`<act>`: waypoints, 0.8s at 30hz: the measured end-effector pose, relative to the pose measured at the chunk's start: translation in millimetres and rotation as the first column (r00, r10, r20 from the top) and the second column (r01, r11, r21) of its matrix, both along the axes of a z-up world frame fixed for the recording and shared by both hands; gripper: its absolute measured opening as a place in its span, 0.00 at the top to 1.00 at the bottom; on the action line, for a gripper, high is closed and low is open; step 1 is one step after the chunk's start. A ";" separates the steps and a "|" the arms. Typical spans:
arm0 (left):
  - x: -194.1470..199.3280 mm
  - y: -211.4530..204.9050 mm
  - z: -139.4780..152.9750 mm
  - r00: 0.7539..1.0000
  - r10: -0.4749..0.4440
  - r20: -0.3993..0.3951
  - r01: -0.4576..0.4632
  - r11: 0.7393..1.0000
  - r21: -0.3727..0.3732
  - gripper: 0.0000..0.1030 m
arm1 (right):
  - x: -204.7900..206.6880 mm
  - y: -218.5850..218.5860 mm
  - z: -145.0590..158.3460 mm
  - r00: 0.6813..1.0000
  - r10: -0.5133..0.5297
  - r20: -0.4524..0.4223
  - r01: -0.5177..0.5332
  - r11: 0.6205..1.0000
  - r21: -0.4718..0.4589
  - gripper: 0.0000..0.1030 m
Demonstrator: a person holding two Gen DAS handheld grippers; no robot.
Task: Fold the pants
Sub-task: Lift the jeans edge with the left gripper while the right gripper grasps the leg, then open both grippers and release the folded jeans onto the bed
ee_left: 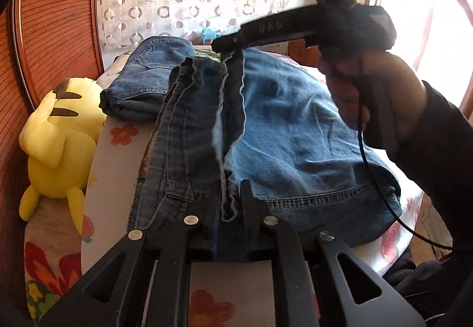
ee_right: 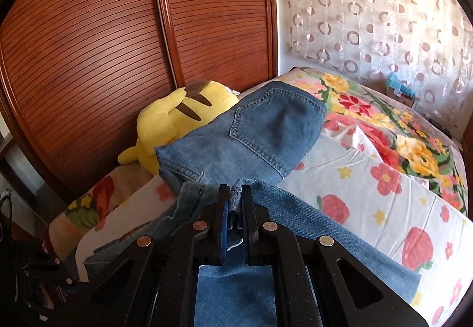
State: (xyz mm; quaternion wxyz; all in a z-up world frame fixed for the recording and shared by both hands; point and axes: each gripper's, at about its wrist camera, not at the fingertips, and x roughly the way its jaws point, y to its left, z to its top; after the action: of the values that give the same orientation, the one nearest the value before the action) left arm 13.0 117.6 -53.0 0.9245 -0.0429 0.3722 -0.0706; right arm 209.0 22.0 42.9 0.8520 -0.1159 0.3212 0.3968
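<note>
On the bed [ee_right: 369,188], we had the jeans [ee_left: 295,131] lying lengthwise away from us; our left claw [ee_left: 229,208] clamped the near hem, our right claw [ee_right: 235,208] the far one, the fold running between them.

both grippers, left gripper [ee_left: 230,208] and right gripper [ee_right: 235,208], angled downward, jaws nearly closed

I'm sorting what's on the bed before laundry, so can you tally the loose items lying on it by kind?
Blue denim jeans: 2, one pair folded at the back, one pair being folded in front, gripped by both tools.
Yellow plush toy: 1, beside the folded pair.
Total: 3
</note>
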 end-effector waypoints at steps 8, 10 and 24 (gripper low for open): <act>2.1 6.6 6.8 0.999 0.037 0.027 -0.037 0.999 -0.003 0.57 | -13.4 -46.2 25.9 0.998 -0.043 0.046 0.038 0.995 0.095 0.37; 4.0 6.0 8.0 0.999 0.036 0.030 -0.036 0.999 0.005 0.57 | -19.9 -71.6 29.2 0.995 -0.074 0.069 0.067 0.993 0.100 0.37; 21.5 -15.9 5.8 0.999 -0.004 0.037 0.003 1.000 0.019 0.24 | -37.8 -211.0 -41.5 0.959 -0.283 -0.024 0.283 0.959 0.019 0.37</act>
State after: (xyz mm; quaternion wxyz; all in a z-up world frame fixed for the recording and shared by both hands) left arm 34.5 101.7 -47.2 0.9314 -0.0323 0.3558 -0.0696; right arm 171.2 -189.0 1.3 0.8977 -0.0550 0.3392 0.2756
